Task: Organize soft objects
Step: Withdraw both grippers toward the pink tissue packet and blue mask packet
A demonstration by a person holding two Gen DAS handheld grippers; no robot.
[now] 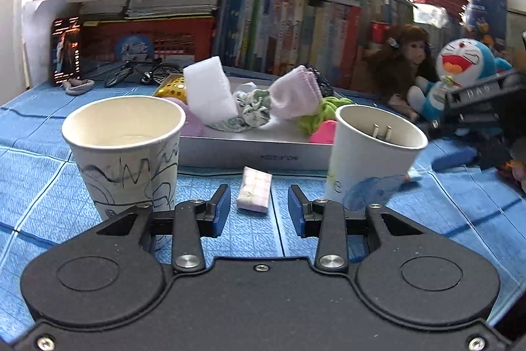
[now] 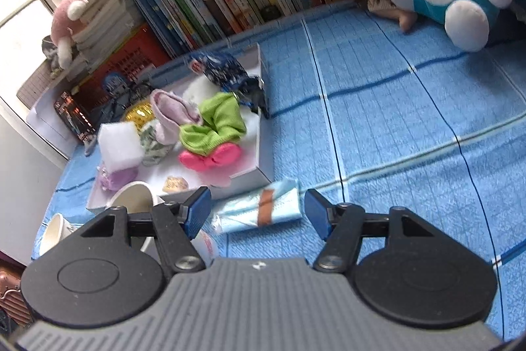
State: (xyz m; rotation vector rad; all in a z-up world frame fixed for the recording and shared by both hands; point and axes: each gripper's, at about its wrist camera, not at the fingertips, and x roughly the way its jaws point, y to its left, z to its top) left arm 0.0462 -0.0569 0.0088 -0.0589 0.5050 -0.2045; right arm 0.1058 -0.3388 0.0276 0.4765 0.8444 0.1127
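Note:
A small checked tissue pack (image 1: 254, 189) lies on the blue cloth between two paper cups. My left gripper (image 1: 258, 206) is open just behind it, its blue pads apart from the pack. A light blue wipes pack with a brown band (image 2: 259, 211) lies beside the white tray (image 2: 263, 153). My right gripper (image 2: 256, 216) is open around it, with a gap at each pad. The tray (image 1: 250, 150) holds a white foam block (image 1: 210, 94), a pale pink sock (image 1: 296, 94), a green scrunchie (image 2: 217, 124) and a hot pink bow (image 2: 210, 158).
A scribbled paper cup (image 1: 125, 147) stands left of my left gripper, and a cup with a plug inside (image 1: 371, 153) stands right of it. A Doraemon plush (image 1: 463, 68) and a monkey plush (image 1: 407, 55) sit by the book row (image 1: 296, 22) at the back.

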